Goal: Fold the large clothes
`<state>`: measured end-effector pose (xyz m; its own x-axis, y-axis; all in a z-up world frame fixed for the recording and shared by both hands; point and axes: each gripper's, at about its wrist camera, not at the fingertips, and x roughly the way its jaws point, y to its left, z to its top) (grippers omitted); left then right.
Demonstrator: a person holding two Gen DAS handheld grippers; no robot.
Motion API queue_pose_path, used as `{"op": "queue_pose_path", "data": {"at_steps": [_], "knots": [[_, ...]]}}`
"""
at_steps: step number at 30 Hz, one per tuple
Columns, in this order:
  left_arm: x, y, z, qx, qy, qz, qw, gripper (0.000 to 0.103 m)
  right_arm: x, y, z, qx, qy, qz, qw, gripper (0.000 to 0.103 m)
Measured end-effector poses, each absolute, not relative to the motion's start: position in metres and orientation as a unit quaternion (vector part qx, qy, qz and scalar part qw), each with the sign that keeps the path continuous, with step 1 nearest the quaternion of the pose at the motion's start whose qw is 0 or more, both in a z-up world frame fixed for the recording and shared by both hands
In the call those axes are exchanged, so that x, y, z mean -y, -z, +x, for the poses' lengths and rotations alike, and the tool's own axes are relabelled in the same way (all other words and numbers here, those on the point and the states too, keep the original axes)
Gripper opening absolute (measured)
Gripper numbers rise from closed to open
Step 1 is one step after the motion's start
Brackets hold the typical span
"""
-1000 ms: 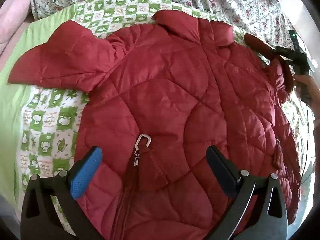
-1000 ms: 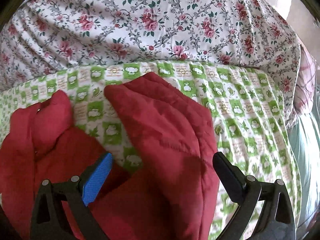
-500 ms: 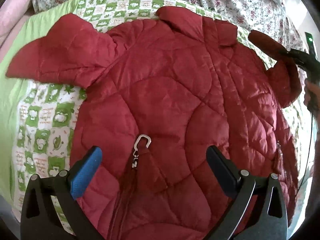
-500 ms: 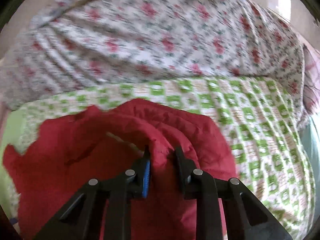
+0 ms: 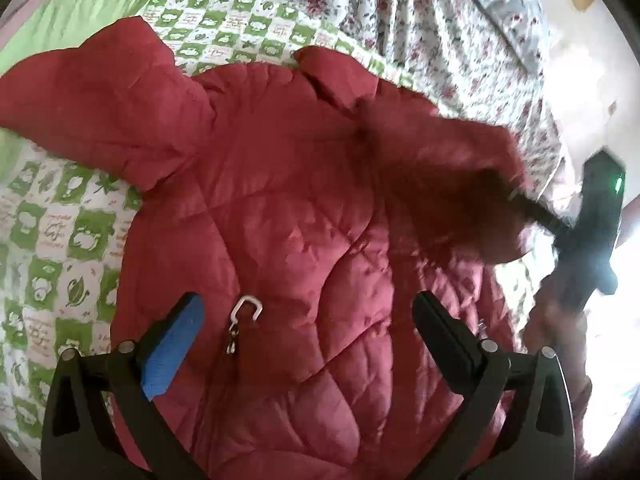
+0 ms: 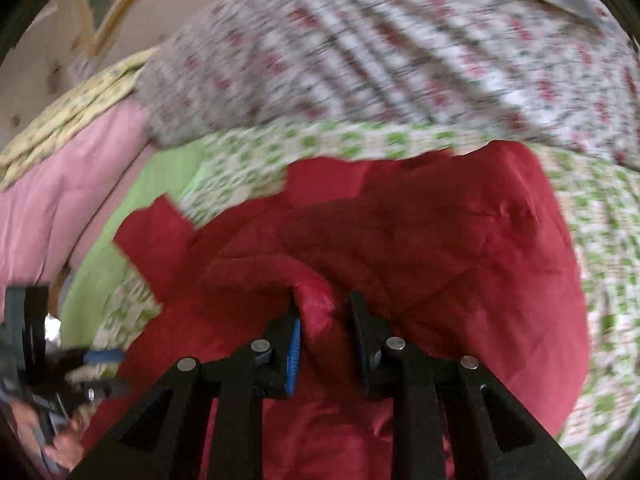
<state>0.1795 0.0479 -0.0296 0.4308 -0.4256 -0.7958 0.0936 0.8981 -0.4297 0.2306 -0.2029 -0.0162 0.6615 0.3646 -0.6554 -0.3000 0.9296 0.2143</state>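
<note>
While the red quilted jacket (image 5: 304, 216) lies spread front-up on the green-checked blanket (image 5: 52, 240) of the bed, only the first fold looks to be under way. The right hand-held gripper (image 6: 322, 320) has its fingers pressed together on a bunched piece of the right sleeve (image 6: 460, 232), and that sleeve is raised off the blanket and blurred above the jacket's right shoulder in the left wrist view (it reads as being carried inward over the body, though I judge that from the blur alone). The left hand-held gripper (image 5: 308, 340) hovers with its fingers spread wide over the lower front, gripping nothing, with the metal zipper pull (image 5: 244, 316) just between them. The left sleeve (image 5: 96, 92) is flat and stretched out to the side over the blanket, not folded. The collar (image 5: 336, 76) points toward the floral duvet (image 5: 440, 20) heaped at the far side.

Done, by my reckoning: the jacket is laid out and one sleeve is gripped. Left: laying that sleeve across the chest, bringing the other sleeve in, then folding the body up.
</note>
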Motion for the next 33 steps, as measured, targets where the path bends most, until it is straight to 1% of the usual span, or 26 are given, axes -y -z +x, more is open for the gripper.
{"op": "queue_pose_path", "data": {"at_steps": [3,9,11,14,15,16,17,18,19,21,22,23,24,25,30,32,33], "knots": [[-0.058,0.031,0.191,-0.510,0.169,-0.192,0.821,0.103,0.173,0.036,0.223,-0.386,-0.199,0.029,0.900,0.022],[-0.072,0.054,0.227,-0.526,0.180,-0.259,0.790,0.103,0.154,0.068,0.213,-0.415,-0.209,0.032,0.885,0.022],[-0.074,0.063,0.242,-0.528,0.190,-0.283,0.778,0.103,0.151,0.074,0.211,-0.418,-0.209,0.032,0.883,0.026],[-0.065,0.071,0.260,-0.534,0.192,-0.270,0.778,0.103,0.152,0.075,0.210,-0.418,-0.207,0.035,0.884,0.026],[-0.060,0.074,0.266,-0.535,0.197,-0.262,0.779,0.099,0.152,0.076,0.211,-0.417,-0.207,0.035,0.884,0.026],[-0.056,0.075,0.269,-0.534,0.202,-0.253,0.781,0.092,0.152,0.076,0.211,-0.417,-0.207,0.036,0.884,0.027],[-0.054,0.076,0.273,-0.533,0.205,-0.244,0.784,0.061,0.153,0.076,0.210,-0.417,-0.208,0.035,0.884,0.027],[-0.050,0.075,0.275,-0.533,0.211,-0.234,0.785,0.034,0.152,0.076,0.210,-0.418,-0.208,0.032,0.884,0.027],[-0.050,0.074,0.276,-0.532,0.217,-0.232,0.785,0.032,0.153,0.075,0.210,-0.419,-0.207,0.030,0.884,0.028],[-0.052,0.065,0.278,-0.517,0.225,-0.221,0.796,0.017,0.155,0.072,0.207,-0.420,-0.208,0.032,0.883,0.031],[-0.054,0.058,0.278,-0.508,0.225,-0.205,0.806,0.017,0.159,0.070,0.203,-0.419,-0.209,0.038,0.883,0.042],[-0.058,0.051,0.278,-0.497,0.218,-0.185,0.819,0.017,0.164,0.068,0.199,-0.416,-0.208,0.044,0.884,0.056],[-0.059,0.043,0.279,-0.487,0.213,-0.168,0.830,0.017,0.169,0.065,0.196,-0.411,-0.204,0.049,0.887,0.061],[-0.062,0.036,0.281,-0.476,0.211,-0.153,0.840,0.016,0.178,0.060,0.192,-0.401,-0.197,0.055,0.893,0.062],[-0.067,0.019,0.293,-0.443,0.193,-0.097,0.870,0.015,0.232,0.040,0.190,-0.356,-0.135,0.102,0.919,0.063],[-0.062,0.025,0.295,-0.444,0.181,-0.066,0.875,0.015,0.251,0.042,0.200,-0.354,-0.096,0.101,0.925,0.067],[-0.059,0.029,0.296,-0.445,0.174,-0.052,0.877,0.015,0.257,0.045,0.206,-0.359,-0.086,0.101,0.924,0.067]]}}
